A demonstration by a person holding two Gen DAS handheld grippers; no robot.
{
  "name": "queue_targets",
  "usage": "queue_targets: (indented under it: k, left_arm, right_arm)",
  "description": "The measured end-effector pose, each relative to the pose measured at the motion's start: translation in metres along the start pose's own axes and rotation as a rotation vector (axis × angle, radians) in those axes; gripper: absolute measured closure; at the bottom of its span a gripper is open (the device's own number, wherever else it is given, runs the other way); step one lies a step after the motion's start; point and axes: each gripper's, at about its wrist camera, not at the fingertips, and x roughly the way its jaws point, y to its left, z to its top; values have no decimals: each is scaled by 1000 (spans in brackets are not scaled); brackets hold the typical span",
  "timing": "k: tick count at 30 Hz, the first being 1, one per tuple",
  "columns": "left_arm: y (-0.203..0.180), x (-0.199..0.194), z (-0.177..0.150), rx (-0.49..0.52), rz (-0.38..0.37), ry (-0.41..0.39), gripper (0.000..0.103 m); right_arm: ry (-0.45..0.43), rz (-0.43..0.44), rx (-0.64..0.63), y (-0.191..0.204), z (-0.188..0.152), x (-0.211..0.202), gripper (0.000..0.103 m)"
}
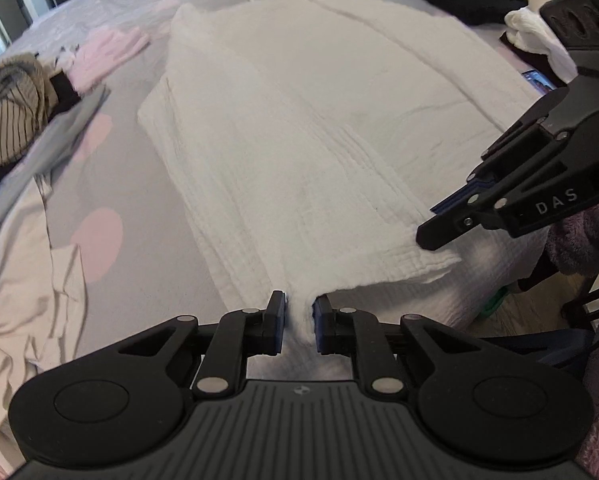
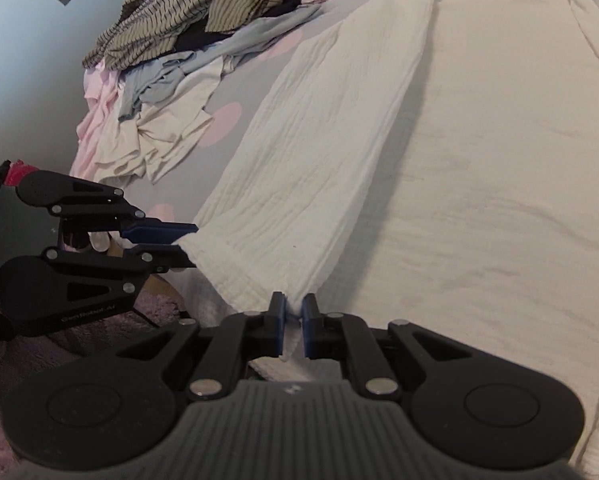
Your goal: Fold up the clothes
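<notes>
Both grippers — left gripper point(image 1: 299, 312), right gripper point(image 2: 294, 312) — clenched on near hem of white garment point(image 1: 299, 140); left side seems folded inward. Probably lengthwise fold step — next, carry hem evenly toward far end.

White garment point(image 1: 299, 132) at frame centre: crinkled, matt gauzy cloth. Lower-frame left tool point(image 1: 299, 314): matt black plastic, blue pads, shiny metal rivets.

Grey bedspread point(image 1: 147, 184) with pink dots; pale wall point(image 2: 27, 40).
</notes>
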Motion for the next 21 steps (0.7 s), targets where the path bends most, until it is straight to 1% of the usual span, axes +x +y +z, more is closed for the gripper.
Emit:
queue_targets:
  k: [3,7,9,11,12,14,15,16,21]
  left_arm:
    - [0,10,-2,6,1,29,89]
    - [-3,21,-3,15,12,66,85]
    - [-3,23,-4,16,14,84,83]
    - [-3,21,-4,11,6,85,80]
    - [-3,19,-4,7,-7,81,76]
    - [-2,14,-4,-2,-33,73,65]
    - [-1,11,-4,-10,-49,66,55]
    - [0,6,-4,-25,-65,52,52]
    - [21,-17,5,-143,-100,-37,52]
  right_arm:
    - [23,0,21,-5,0,9,93]
    - [35,-30,16,-7,-2,18,92]
    - [40,-39,14,-7,-2,22,86]
    - [45,-64,5,-7,-3,23,84]
    - [48,-76,0,-6,-3,24,80]
    - [42,-92,-6,-6,-3,22,77]
    - [36,-97,-8,-7,-3,20,75]
    - [29,-103,-11,-7,-2,18,74]
    - [-27,-159,-26,-10,1,1,72]
